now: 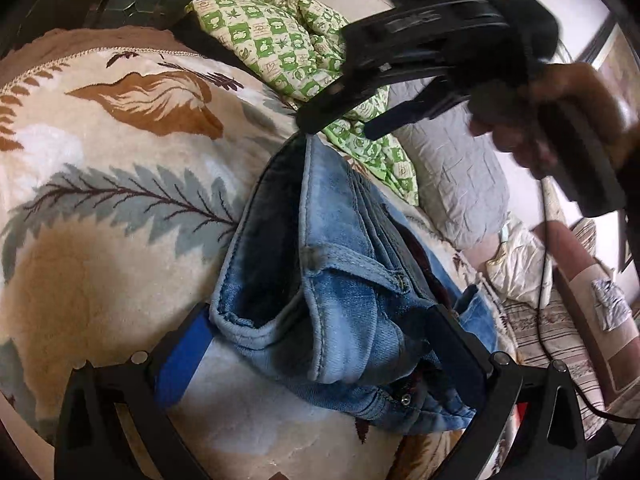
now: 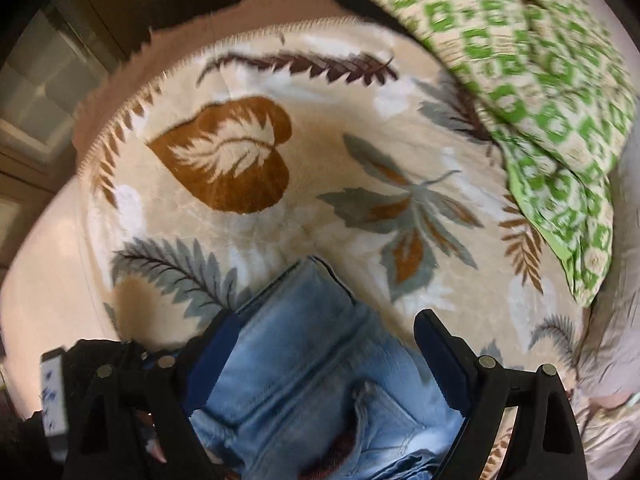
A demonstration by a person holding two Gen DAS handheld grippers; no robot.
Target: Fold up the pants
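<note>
Light-blue jeans [image 1: 344,300] bunched on leaf-print blanket [image 1: 112,168] covering bed, waistband end up, dark inside showing. Left gripper [image 1: 320,340]: jaws spread wide, denim bundle between them; firm contact unclear. Right gripper [image 2: 320,344]: jaws spread, jeans [image 2: 304,376] lying between; left-wrist view shows its tip touching jeans' far edge. Green checked quilt [image 2: 540,80] crumpled just beyond jeans. Grey pillow [image 1: 460,184] beside quilt.
</note>
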